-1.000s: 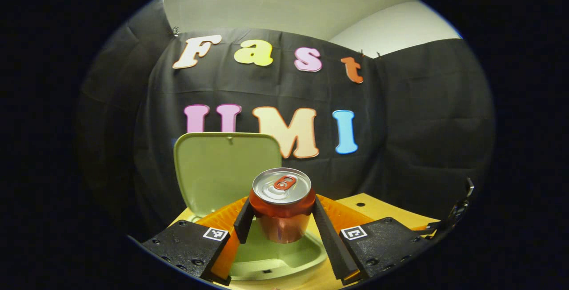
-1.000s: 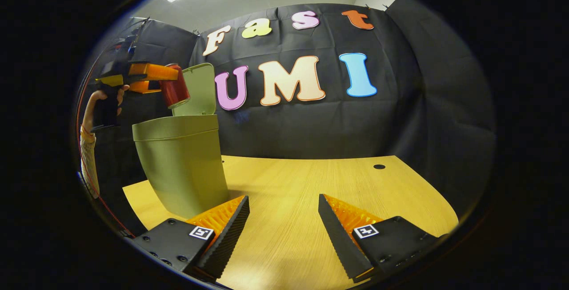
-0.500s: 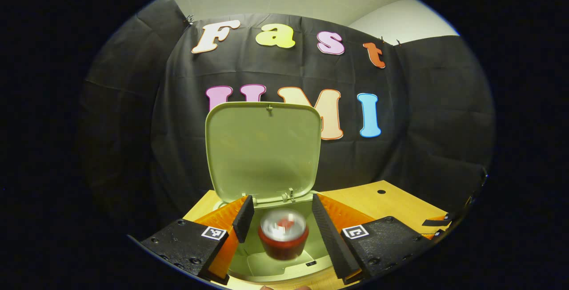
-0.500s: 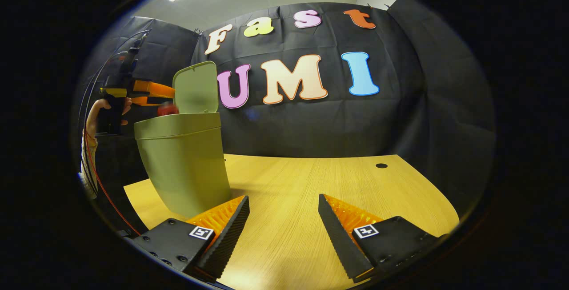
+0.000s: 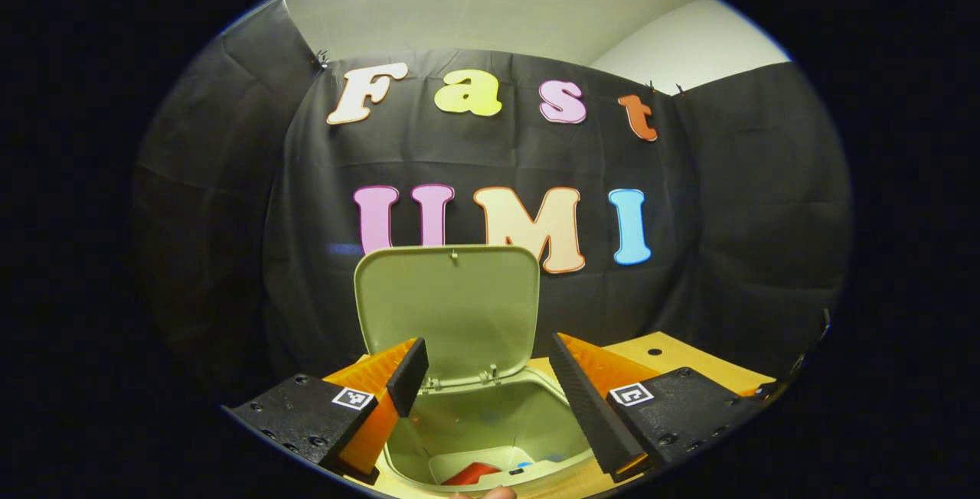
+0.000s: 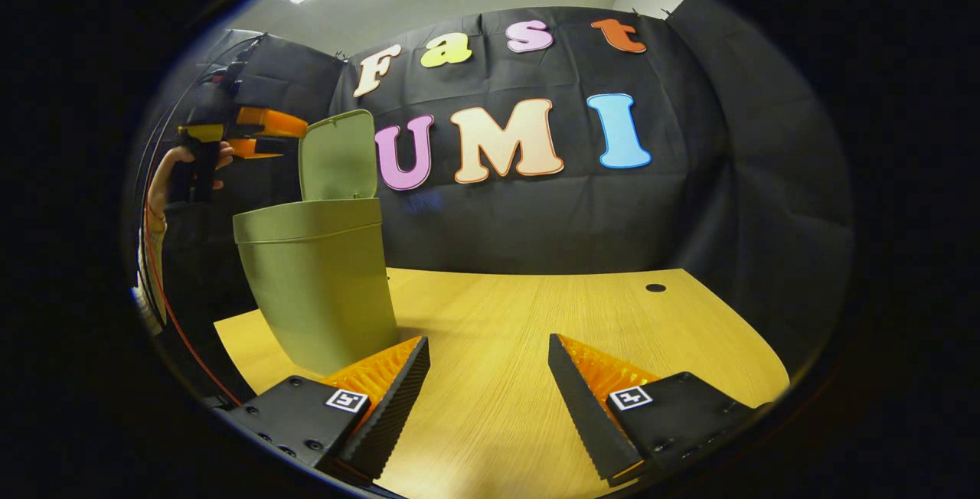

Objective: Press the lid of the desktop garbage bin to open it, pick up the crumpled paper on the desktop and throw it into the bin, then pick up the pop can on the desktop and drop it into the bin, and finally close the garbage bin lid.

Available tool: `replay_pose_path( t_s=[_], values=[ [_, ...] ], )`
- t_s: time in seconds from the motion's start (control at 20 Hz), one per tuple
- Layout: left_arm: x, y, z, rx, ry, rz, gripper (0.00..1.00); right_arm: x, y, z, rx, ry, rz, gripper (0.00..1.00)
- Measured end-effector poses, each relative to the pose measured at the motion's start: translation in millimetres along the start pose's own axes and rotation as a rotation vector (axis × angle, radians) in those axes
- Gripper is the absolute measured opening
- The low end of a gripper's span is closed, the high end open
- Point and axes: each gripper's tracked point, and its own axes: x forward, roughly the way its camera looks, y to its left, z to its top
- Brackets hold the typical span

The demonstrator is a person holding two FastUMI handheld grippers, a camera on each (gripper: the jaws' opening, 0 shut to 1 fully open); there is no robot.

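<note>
Green plastic is what we are looking down on in the left gripper view: the bin (image 5: 490,438) is standing open below us, its lid (image 5: 448,308) tipped up and back toward the booth wall. We are holding the left gripper (image 5: 484,399) over the mouth, fingers spread wide and gripping nothing, presumably so whatever is let go falls straight in. A red shape at the bottom of the bin is reading as the pop can (image 5: 471,474); a pale patch beside it may be the crumpled paper, but we are not able to confirm that

Turning to the right gripper view: we are keeping the right gripper (image 6: 488,384) low over the wooden desktop (image 6: 536,308), jaws apart and empty, well clear of the bin (image 6: 318,285). Farther off, the left gripper (image 6: 268,132) is hovering beside the raised lid (image 6: 337,154), held by a hand (image 6: 164,181). We are judging that closing the lid is what remains
</note>
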Motion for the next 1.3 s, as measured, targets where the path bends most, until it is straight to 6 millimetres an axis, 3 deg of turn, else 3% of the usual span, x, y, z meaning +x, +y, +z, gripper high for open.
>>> replay_pose_path(
  t_s=[0.2,0.35,0.6,0.8,1.0,1.2,1.3],
  values=[
    [15,-8,36,-0.059,-0.043,-0.018,0.96,-2,7,3,-0.004,-0.006,0.016,0.98],
    [35,3,64,-0.081,-0.079,0.01,0.94,-1,5,4,-0.008,-0.007,0.016,0.98],
    [77,36,84,-0.016,-0.083,0.131,0.92,-1,2,4,-0.006,-0.015,0.025,0.98],
    [109,52,77,0.046,-0.034,0.198,0.92,3,3,5,-0.008,-0.02,0.029,0.98],
    [127,50,61,0.051,0.026,0.204,0.93,6,2,0,-0.017,-0.014,0.032,0.98],
    [129,50,53,0.044,0.039,0.202,0.94,8,1,-2,-0.005,-0.011,0.033,0.98],
    [120,45,50,0.047,0.042,0.194,0.95,8,1,-4,-0.002,-0.008,0.031,0.98]
  ],
)
